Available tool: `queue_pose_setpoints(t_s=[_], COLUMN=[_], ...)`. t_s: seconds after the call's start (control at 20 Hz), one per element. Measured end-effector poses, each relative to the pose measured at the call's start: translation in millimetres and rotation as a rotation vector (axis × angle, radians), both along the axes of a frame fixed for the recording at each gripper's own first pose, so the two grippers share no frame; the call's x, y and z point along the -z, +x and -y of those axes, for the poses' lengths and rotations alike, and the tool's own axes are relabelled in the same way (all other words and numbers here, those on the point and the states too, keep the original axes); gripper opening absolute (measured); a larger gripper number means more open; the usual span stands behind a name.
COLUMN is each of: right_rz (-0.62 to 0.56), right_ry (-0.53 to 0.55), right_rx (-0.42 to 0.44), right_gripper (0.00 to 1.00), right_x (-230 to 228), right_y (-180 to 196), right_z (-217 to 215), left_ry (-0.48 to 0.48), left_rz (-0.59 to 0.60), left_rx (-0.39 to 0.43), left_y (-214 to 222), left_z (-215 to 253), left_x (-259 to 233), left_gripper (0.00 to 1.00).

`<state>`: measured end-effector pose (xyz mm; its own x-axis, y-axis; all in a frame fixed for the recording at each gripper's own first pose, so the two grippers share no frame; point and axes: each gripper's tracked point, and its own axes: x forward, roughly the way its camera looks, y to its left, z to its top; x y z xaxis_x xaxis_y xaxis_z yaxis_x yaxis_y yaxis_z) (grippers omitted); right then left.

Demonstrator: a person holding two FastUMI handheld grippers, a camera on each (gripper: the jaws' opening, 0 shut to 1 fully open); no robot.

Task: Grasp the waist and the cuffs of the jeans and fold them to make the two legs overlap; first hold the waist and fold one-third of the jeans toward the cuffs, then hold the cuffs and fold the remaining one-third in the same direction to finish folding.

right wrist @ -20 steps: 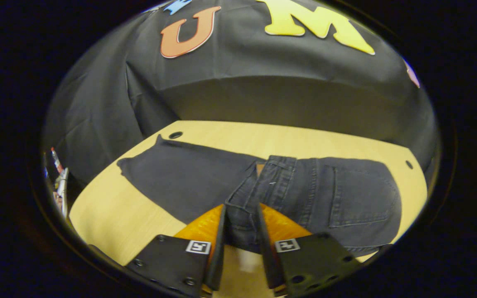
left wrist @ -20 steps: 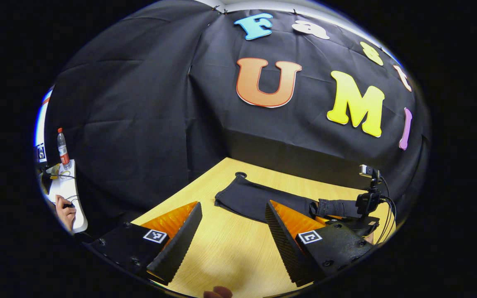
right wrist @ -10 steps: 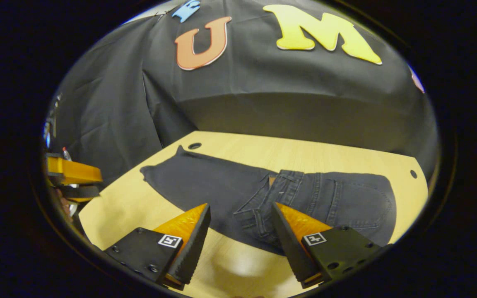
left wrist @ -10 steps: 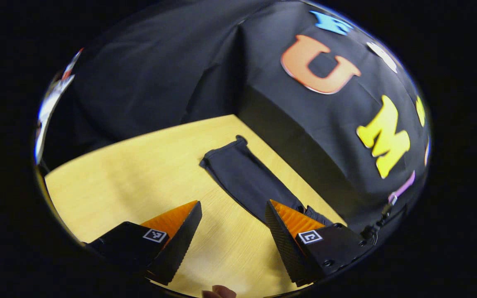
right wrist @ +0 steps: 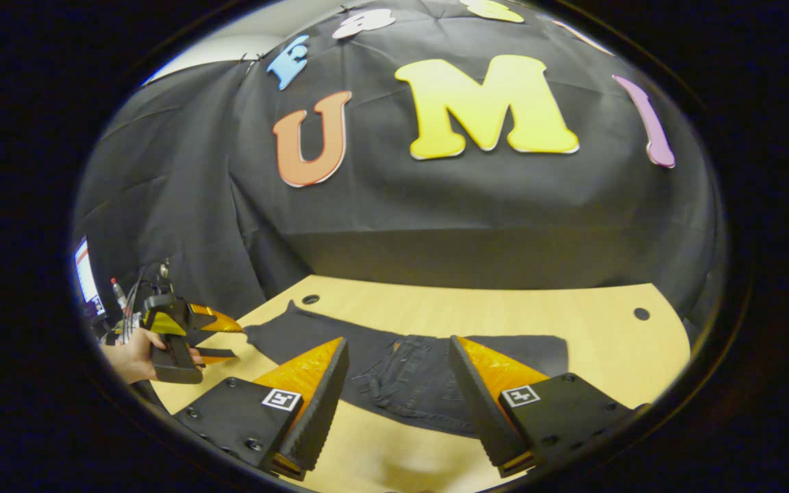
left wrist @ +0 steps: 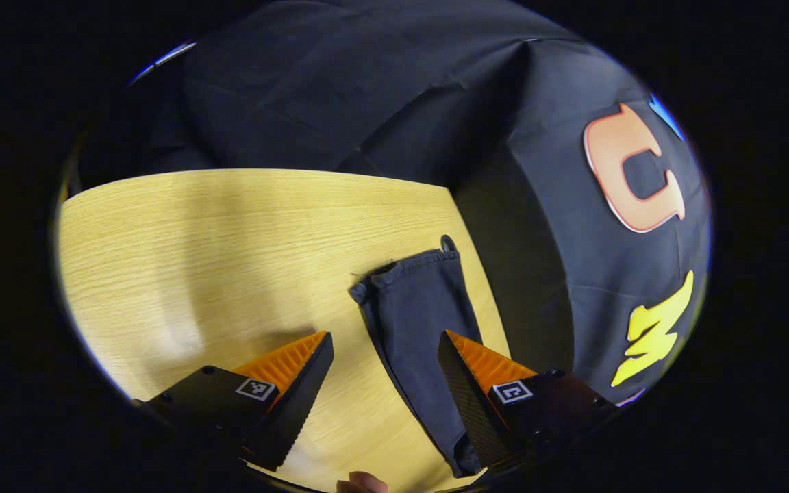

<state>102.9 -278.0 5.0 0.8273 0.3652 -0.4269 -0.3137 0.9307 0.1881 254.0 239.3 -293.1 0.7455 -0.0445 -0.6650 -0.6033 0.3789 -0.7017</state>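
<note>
Left tool [left wrist: 384, 366]: fingers spread wide and holding nothing; I hang it above the counter, looking down the trouser leg, so the cuff lies straight ahead of its gap.
Right tool [right wrist: 398, 373]: fingers also apart and empty, raised over the near edge of the counter; with nothing pinched, I judge the waist flap is resting by its own weight.
Dark blue-black denim jeans [right wrist: 408, 370]: lying flat on the counter, legs overlapped into one long strip, the waist end folded over onto the legs with seams and a pocket showing on top.
Cuff end [left wrist: 411, 263]: single narrow leg end, flat on the wood, just beside the small round hole [left wrist: 448, 241] at the counter's far edge.
Light wooden counter [left wrist: 230, 239]: bare grain all round the jeans, which leaves room to swing the cuffs over.
Step in hand: I judge the waist third is folded, and the cuffs come next.
Next move: lower the left tool to the cuff, close on both layers, and carry them toward the folded waist.
Risk: catching one layer only would split the overlapped legs.
</note>
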Motion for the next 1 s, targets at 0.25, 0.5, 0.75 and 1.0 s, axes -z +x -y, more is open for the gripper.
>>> queue_pose_setpoints(t_s=[0.25, 0.5, 0.75, 1.0], right_rz=[0.035, 0.013, 0.004, 0.005], right_ry=[0.026, 0.028, 0.021, 0.022], right_rx=[0.149, 0.251, 0.316, 0.356], right_gripper=[0.90, 0.90, 0.90, 0.90], right_x=[-32, -29, -30, -34], right_y=[18, 21, 22, 27], right_z=[64, 109, 143, 163], left_ry=[-0.093, -0.182, -0.177, -0.215], left_rz=[-0.052, -0.036, -0.024, -0.068], left_rx=[-0.054, -0.111, -0.142, -0.177], left_y=[25, 53, 72, 81], left_z=[-4, -12, -14, -6], left_x=[12, 14, 19, 45], left_gripper=[0.97, 1.00, 0.94, 0.45])
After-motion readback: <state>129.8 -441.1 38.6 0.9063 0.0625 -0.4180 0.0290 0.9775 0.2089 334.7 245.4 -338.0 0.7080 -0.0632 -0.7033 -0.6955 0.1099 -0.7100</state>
